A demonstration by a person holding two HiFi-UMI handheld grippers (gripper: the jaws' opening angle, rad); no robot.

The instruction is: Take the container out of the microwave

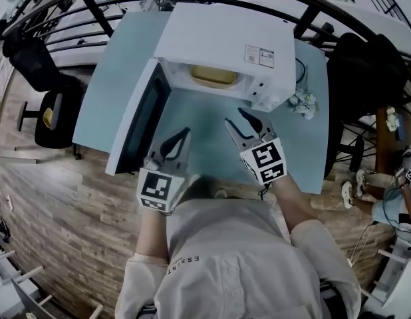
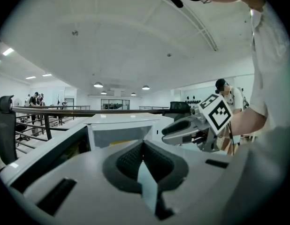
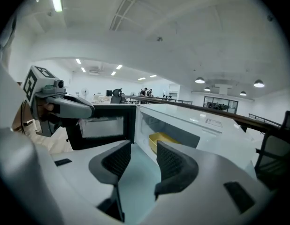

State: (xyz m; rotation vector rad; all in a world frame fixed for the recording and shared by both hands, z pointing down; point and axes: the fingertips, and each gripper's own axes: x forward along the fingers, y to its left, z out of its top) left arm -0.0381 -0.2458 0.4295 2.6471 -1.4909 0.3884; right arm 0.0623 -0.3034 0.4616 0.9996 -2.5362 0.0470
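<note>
- Pale blue bench (image 1: 106, 92), smooth, with open surface between the microwave's mouth and the bench's near edge at 6 o'clock.
- White boxy microwave (image 1: 219, 38) at 12 o'clock; its dark-glazed door (image 1: 136, 121) is swung wide toward 8 o'clock.
- Shallow yellow container (image 1: 213, 76) lies inside the cavity.
- Right hand-held gripper (image 1: 235, 118): ribbed jaws apart, empty, pointing at the cavity.
- Left hand-held gripper (image 1: 184, 135): jaw tips together, empty, just beside the door.
</note>
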